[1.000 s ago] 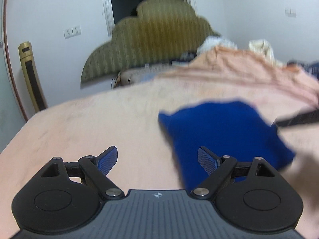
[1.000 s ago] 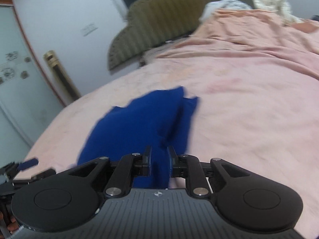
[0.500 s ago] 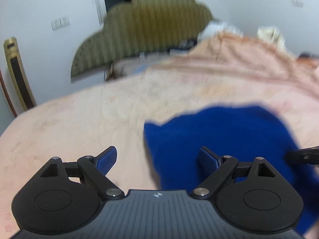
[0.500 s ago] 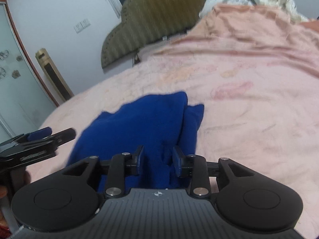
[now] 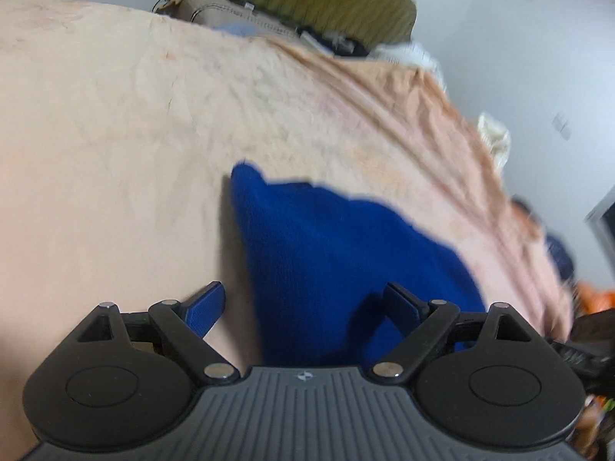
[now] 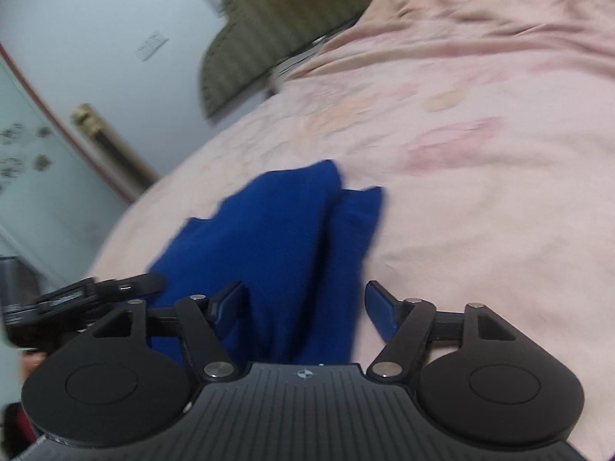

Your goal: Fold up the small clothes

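Note:
A small dark blue garment [image 5: 346,261] lies folded on the pink bedspread [image 5: 115,153]. In the left wrist view my left gripper [image 5: 303,303] stands wide open low over the garment's near left edge, one finger [image 5: 207,303] over the bedspread, the other over the cloth. In the right wrist view the blue garment [image 6: 284,238] runs away from my right gripper [image 6: 303,299], whose jaws are opening. The cloth lies between the fingers, and the pads do not press on it. The left gripper [image 6: 96,292] shows at the left edge there.
An olive padded headboard [image 6: 276,27] and white wall stand at the bed's far end. A gold and black upright stand [image 6: 111,146] leans by the wall. Rumpled bedding and pale clothes [image 5: 496,142] lie at the far right, with orange items [image 5: 592,299] beyond the bed's edge.
My right gripper's jaws were shut on the blue cloth and have spread apart, letting it go. The left gripper has swung in over the garment's left edge and rolled.

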Action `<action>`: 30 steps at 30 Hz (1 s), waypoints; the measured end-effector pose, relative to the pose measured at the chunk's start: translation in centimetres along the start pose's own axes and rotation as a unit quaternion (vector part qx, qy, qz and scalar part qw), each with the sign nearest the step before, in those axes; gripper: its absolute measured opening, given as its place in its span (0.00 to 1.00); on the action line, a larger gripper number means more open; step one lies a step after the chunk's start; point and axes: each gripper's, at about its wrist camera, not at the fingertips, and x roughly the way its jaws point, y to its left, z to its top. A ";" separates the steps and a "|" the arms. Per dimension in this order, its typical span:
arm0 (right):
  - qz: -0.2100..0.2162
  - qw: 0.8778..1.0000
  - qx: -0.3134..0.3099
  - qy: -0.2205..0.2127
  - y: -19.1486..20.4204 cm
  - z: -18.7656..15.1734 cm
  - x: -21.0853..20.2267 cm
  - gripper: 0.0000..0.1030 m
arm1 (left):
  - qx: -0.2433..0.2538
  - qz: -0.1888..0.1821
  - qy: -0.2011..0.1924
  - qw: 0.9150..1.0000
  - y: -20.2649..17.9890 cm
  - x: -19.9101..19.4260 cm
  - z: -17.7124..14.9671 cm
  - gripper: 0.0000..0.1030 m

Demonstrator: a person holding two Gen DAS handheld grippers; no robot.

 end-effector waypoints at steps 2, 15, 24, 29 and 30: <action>0.039 0.999 0.003 0.017 -0.4 1.1 1.7 0.59 | -0.016 -0.021 -0.002 1.000 0.5 0.9 0.8 0.87; 0.091 0.996 0.000 -0.015 1.4 4.4 5.4 0.22 | 0.100 0.045 -0.075 0.991 -3.1 -0.1 2.9 0.20; -0.046 0.997 -0.014 -0.059 1.8 4.4 5.1 0.43 | 0.165 0.189 -0.085 0.964 -6.3 -1.3 0.8 0.59; -0.116 0.980 -0.122 -0.103 5.8 0.6 -0.3 0.45 | 0.203 0.256 -0.118 0.938 -9.7 -4.5 -4.4 0.82; -0.106 0.980 -0.139 -0.096 6.6 -0.3 -0.7 0.50 | 0.211 0.258 -0.114 0.936 -10.0 -4.4 -5.2 0.82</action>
